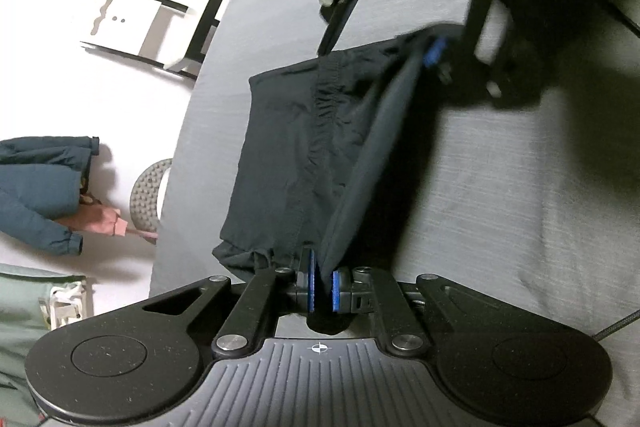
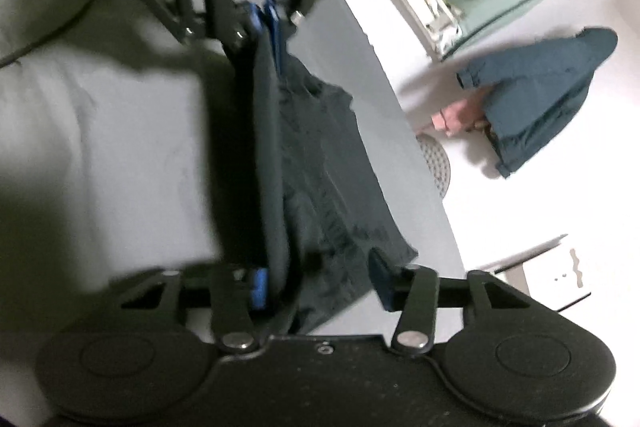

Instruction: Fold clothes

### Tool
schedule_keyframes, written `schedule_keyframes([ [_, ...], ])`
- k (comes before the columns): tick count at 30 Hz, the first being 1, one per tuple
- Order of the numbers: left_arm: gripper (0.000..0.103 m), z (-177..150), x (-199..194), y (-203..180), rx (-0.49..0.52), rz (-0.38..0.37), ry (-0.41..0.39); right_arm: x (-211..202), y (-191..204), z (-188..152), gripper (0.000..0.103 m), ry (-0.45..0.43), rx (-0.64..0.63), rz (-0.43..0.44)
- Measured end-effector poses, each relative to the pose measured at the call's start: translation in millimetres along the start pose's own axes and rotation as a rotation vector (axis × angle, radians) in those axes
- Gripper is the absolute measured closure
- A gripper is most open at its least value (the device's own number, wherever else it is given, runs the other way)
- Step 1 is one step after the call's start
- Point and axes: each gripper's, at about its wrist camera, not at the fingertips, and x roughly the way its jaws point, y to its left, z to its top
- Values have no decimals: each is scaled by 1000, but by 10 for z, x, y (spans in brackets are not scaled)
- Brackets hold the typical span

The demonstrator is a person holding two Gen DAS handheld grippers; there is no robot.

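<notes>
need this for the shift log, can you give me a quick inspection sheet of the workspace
surface: grey sheet, lightly wrinkled
job's things: dark shorts, one edge lifted between the grippers
clutter: nothing seen on the sheet
grippers: left gripper shut on the shorts; right gripper open, fabric against one pad
cables: black cable beside the left gripper
surroundings: blue jacket, white chair and grey round mat on the white floor

Your shorts [image 1: 304, 147] are thin matt dark cloth, puckered along the seam; the surface [image 1: 500, 187] wears slubby grey fabric; each tool [image 1: 322, 289] is matt black plastic with shiny metal pins.
</notes>
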Motion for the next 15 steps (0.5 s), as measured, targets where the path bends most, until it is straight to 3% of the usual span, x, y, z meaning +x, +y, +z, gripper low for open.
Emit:
schedule_keyframes([
  [4, 94, -25, 92, 49, 14, -25, 9, 22, 54, -24, 95, 6, -45, 62],
  [11, 98, -163, -190, -127, 54, -11, -12, -218, -102, 59, 96, -43, -27, 211],
  [15, 98, -189, -186, 39, 70, -35, -25, -414, -198, 116, 97, -70, -21, 299],
])
